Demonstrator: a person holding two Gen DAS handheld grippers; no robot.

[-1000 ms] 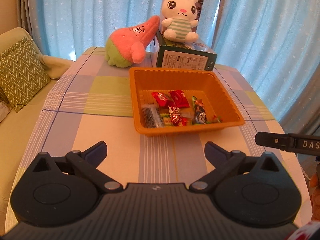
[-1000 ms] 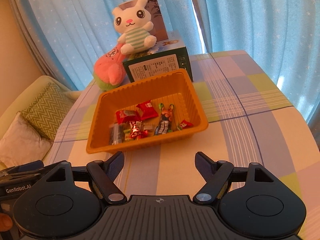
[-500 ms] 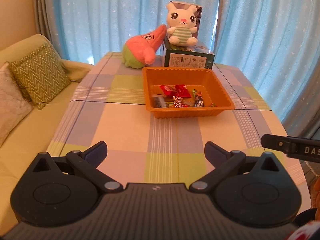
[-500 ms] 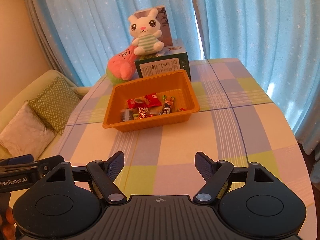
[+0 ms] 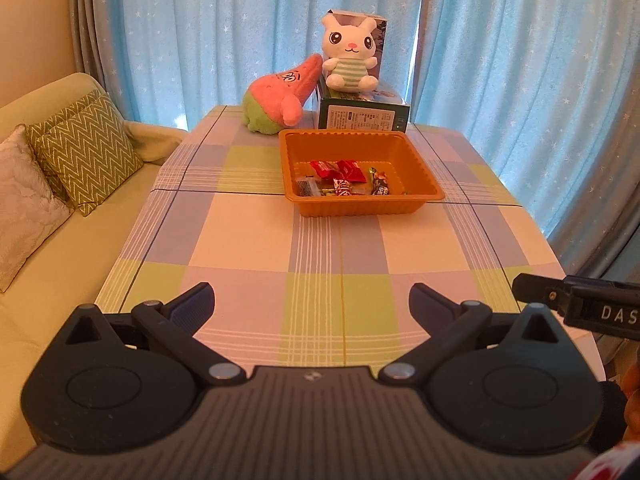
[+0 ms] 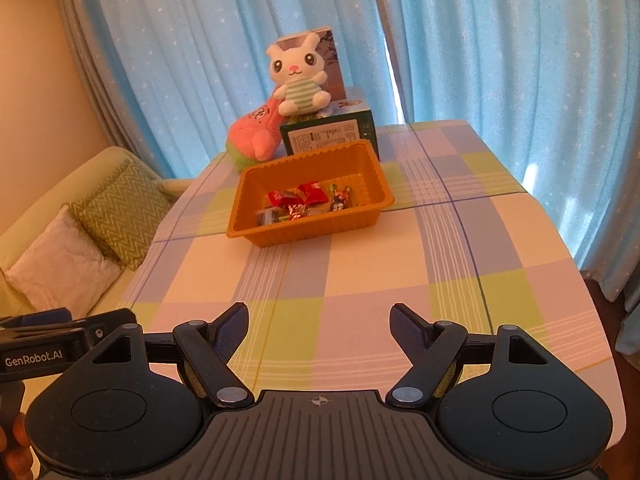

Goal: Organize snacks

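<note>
Snacks in bright crinkly wrappers [image 5: 344,182] lie heaped in the near half of a shallow orange plastic tray [image 5: 362,205], which sits well beyond both grippers on a table with a pastel checked cloth [image 5: 256,240]. Nearest the cameras, the left gripper [image 5: 311,302] has its dark fingers spread wide with nothing between them, above the cloth at the table's near end. The right gripper [image 6: 319,320] is likewise spread and empty, beside it. Just behind the tray stands a dark green cardboard box [image 5: 364,118], with a white plush rabbit in a striped shirt [image 5: 351,58] seated on top. A pink and green plush starfish [image 5: 280,100] leans against that box. Pale blue star-patterned curtains [image 5: 200,40] hang farthest back.
</note>
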